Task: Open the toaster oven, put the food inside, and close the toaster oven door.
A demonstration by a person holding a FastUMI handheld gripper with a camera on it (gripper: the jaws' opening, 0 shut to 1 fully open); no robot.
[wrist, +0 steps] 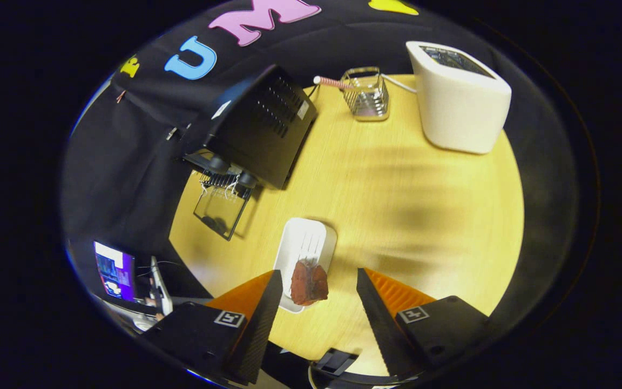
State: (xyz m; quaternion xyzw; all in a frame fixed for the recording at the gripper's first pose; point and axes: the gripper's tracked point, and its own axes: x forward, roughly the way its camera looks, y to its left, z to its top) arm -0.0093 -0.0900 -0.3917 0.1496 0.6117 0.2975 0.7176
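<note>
The claw is spread wide, holding nothing. The meat lies between its fingertips on a white tray. Beyond them stands the toaster oven, door down.

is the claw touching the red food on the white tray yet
Apart. In the gripper view the claw stands open, and tabletop shows between the red food and each finger; it lies on the white tray.

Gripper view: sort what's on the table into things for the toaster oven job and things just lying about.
For the job:
toaster oven, door already down
food on the white tray, between the open fingers

Lying about:
white appliance
wire basket
striped straw
</note>
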